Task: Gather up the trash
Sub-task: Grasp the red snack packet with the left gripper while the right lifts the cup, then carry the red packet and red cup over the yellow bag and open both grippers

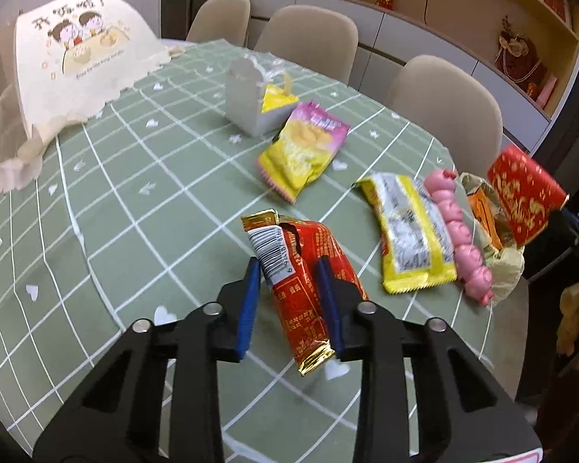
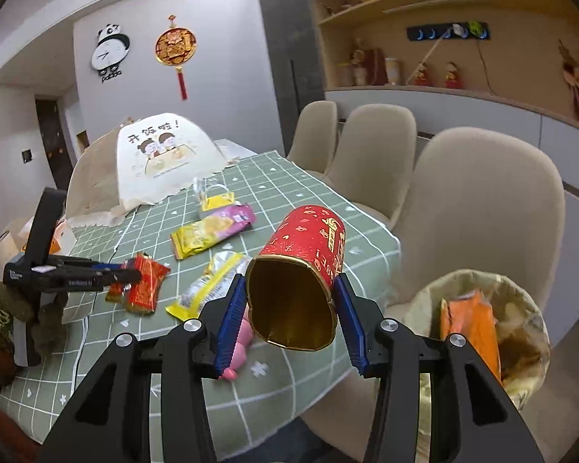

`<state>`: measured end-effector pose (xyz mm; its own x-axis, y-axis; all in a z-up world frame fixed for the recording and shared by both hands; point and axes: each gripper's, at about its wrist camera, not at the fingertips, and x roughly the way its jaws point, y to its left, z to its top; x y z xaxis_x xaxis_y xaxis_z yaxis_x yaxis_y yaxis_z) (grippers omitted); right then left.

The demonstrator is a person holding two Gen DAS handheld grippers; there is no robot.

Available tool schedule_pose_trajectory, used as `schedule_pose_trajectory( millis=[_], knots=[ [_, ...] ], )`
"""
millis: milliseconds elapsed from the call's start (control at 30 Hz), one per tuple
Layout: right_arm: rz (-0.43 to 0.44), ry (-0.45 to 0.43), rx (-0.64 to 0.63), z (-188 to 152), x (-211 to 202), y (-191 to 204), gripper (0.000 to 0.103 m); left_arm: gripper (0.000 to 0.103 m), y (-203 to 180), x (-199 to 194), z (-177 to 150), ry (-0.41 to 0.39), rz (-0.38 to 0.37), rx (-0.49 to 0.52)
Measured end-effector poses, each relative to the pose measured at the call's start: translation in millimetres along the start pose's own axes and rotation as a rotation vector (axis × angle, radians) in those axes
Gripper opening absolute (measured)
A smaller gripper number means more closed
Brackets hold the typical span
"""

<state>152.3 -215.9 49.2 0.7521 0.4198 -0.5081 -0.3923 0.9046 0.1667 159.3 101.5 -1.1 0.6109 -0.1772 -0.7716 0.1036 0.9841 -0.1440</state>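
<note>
The left gripper (image 1: 289,301) was clenched on a red-and-gold snack wrapper (image 1: 303,285), its blue pads pressing the wrapper's two long edges. The wrapper stood clear of the green checked tablecloth (image 1: 115,231), with its barcode end pointing away from the claw and its gold crimped end hanging back toward the claw body.

The right gripper (image 2: 293,308) was clenched on an empty red paper cup (image 2: 301,270), with one pad on each side wall near the rim. The cup's gold-lined mouth faced back toward the camera. The wall looked slightly flattened, so the grip was judged firm enough.

Just to the right of the right claw and below it sat a paper-lined trash bin (image 2: 521,297), already holding an orange packet (image 2: 474,332).

Ahead and left of the right claw, still on the cloth, lay:
- a yellow wrapper (image 2: 208,285);
- a yellow-and-pink snack bag (image 2: 212,231);
- a pink toy-like string of beads (image 2: 239,343), directly beneath the claw.

For the step in hand, the following was advised:
1. Carry the cup right until it is fully over the bin opening.
2. Tilt the cup so the base leads.
3. Only then release the cup.
4. Do not squeeze harder, as the cup could crumple and spring sideways.
5. Hold the left claw's wrapper level until the bin is free.
</note>
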Motion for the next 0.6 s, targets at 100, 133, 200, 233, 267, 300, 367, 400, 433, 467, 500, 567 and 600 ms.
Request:
schedule_pose_trajectory(
  millis=[100, 133, 200, 233, 267, 300, 367, 400, 433, 467, 500, 567, 600],
  knots=[
    [-0.003, -0.009, 0.01, -5.0, -8.2, -7.3, 0.044, 0.022, -11.9, -6.5, 4.8, -0.03, 0.002, 0.029],
    [-0.005, -0.012, 0.013, -6.1, -10.2, -9.5, 0.044, 0.017, -18.5, -9.5, 7.2, -0.044, 0.005, 0.048],
    [-0.008, -0.015, 0.017, -7.3, -13.4, -12.9, 0.044, 0.017, -29.9, -16.3, 12.6, -0.074, 0.006, 0.068],
    [-0.011, -0.017, 0.018, -7.8, -15.0, -14.4, 0.044, 0.017, -35.0, -18.9, 14.7, -0.086, 0.002, 0.074],
    [-0.016, -0.019, 0.017, -8.1, -16.6, -15.8, 0.044, 0.017, -41.0, -21.9, 17.5, -0.1, -0.003, 0.081],
    [-0.02, -0.021, 0.015, -8.1, -17.9, -16.6, 0.044, 0.017, -48.8, -25.3, 20.5, -0.118, -0.007, 0.096],
    [-0.028, -0.028, 0.011, -9.1, -22.2, -19.2, 0.044, 0.017, -59.9, -28.9, 23.6, -0.14, -0.007, 0.121],
    [-0.029, -0.032, 0.009, -9.6, -24.3, -20.5, 0.044, 0.017, -65.3, -30.4, 24.7, -0.149, -0.007, 0.134],
    [-0.032, -0.036, 0.006, -10.5, -27.0, -22.2, 0.044, 0.017, -71.8, -31.7, 25.7, -0.156, -0.009, 0.151],
    [-0.039, -0.04, 0.005, -11.6, -29.5, -24.3, 0.044, 0.017, -76.3, -32.4, 26.0, -0.16, -0.012, 0.162],
    [-0.044, -0.041, 0.007, -12.4, -31.0, -26.0, 0.044, 0.017, -80.9, -33.2, 26.5, -0.163, -0.015, 0.17],
    [-0.05, -0.047, 0.023, -15.3, -35.1, -33.4, 0.044, 0.017, -91.5, -34.7, 27.9, -0.168, -0.031, 0.183],
    [-0.052, -0.048, 0.029, -15.9, -36.0, -36.0, 0.044, 0.017, -95.7, -35.5, 28.6, -0.171, -0.039, 0.188]
  ],
)
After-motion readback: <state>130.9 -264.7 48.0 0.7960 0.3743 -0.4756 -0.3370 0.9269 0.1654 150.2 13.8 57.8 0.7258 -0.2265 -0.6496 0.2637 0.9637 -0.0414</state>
